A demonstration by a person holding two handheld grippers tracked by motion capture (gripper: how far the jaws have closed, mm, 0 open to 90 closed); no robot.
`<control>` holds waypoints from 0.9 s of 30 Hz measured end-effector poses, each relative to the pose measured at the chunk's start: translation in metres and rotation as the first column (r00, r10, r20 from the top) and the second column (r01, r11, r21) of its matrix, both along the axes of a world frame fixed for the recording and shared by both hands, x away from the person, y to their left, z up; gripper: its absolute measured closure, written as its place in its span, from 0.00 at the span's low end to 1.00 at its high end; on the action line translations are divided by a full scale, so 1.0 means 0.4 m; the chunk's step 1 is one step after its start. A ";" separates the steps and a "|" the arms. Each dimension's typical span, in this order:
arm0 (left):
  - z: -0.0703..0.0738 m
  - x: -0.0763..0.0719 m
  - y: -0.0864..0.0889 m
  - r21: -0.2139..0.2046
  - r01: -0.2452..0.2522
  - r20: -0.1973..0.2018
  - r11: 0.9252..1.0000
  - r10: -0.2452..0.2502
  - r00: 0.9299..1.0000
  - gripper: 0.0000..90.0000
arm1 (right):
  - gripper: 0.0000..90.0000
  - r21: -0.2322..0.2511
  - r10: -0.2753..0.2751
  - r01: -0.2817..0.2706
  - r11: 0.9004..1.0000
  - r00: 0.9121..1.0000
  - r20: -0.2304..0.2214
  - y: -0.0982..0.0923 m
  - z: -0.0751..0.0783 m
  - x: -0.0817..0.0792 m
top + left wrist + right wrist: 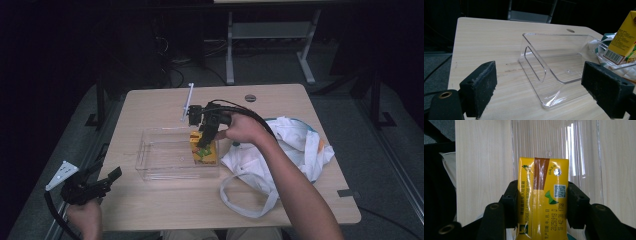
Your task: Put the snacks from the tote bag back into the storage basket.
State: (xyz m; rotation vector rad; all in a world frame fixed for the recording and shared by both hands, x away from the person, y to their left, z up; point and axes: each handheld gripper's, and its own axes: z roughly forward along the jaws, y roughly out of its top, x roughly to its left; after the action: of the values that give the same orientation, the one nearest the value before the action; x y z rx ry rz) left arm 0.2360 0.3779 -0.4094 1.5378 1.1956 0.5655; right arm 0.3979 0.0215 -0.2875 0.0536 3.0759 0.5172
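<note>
The right tool (206, 136) was closed tight on a yellow juice box (204, 150). Its two black jaws squeezed the box from both sides, so the box could not slip or fall. In the right gripper view the top of the juice box (542, 195) faced the camera, with the jaws pressing on its two narrow sides.

The juice box was at the right end of a clear plastic bin (150, 155), in the middle of the bench (150, 105). The tool came at it from above, because the bin is open only at the top. It looked like the box was being set down inside the bin, or lifted out of it; I could not tell which.

The left tool (95, 186) was wide open and held nothing. It waited at the near left edge of the bench, well apart from the bin, so it stayed out of the way. From there its camera looked at the clear plastic bin (554, 65) from the side.

A white cloth bag (285, 150) lay just to the right of the bin. It may be where such things are kept.
</note>
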 end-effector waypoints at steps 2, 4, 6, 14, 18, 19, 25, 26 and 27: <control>0.000 0.000 -0.001 -0.002 -0.002 0.002 1.000 0.002 1.000 0.14 | 0.58 -0.001 -0.002 0.002 1.000 1.000 -0.002 0.000 -0.003 -0.001; 0.000 0.000 -0.001 0.000 -0.001 0.002 1.000 0.001 1.000 0.14 | 0.58 0.000 -0.001 0.001 1.000 1.000 -0.005 0.001 -0.009 0.000; 0.000 0.000 -0.001 0.000 0.000 0.002 1.000 0.000 1.000 0.14 | 0.58 -0.001 -0.002 0.002 1.000 1.000 -0.010 0.001 -0.014 0.000; 0.000 0.001 -0.001 0.003 0.002 0.002 1.000 -0.002 1.000 0.14 | 0.58 -0.005 -0.006 0.006 1.000 1.000 -0.004 -0.005 -0.025 0.003; 0.000 0.001 -0.001 0.003 0.002 0.001 1.000 -0.002 1.000 0.14 | 0.58 -0.007 -0.007 0.007 1.000 1.000 -0.007 -0.006 -0.029 0.003; 0.000 0.001 -0.001 0.003 0.001 0.001 1.000 -0.001 1.000 0.14 | 0.58 -0.007 -0.007 0.007 1.000 1.000 -0.007 -0.006 -0.030 0.002; 0.000 0.000 0.000 0.004 0.000 0.002 1.000 0.000 1.000 0.14 | 0.58 -0.003 -0.003 0.003 1.000 1.000 -0.012 -0.005 -0.038 0.003; 0.000 0.000 -0.001 0.000 -0.002 0.001 1.000 0.002 1.000 0.14 | 0.58 -0.006 -0.007 0.007 1.000 1.000 -0.013 -0.004 -0.041 0.003; 0.000 0.000 0.000 0.000 -0.002 0.002 1.000 0.002 1.000 0.14 | 0.58 -0.005 -0.007 0.006 1.000 1.000 -0.013 -0.004 -0.043 0.003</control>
State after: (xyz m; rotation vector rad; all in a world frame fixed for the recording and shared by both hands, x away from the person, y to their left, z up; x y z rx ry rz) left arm 0.2361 0.3777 -0.4094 1.5355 1.1960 0.5682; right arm 0.3991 0.0197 -0.3049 0.0672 3.0887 0.5110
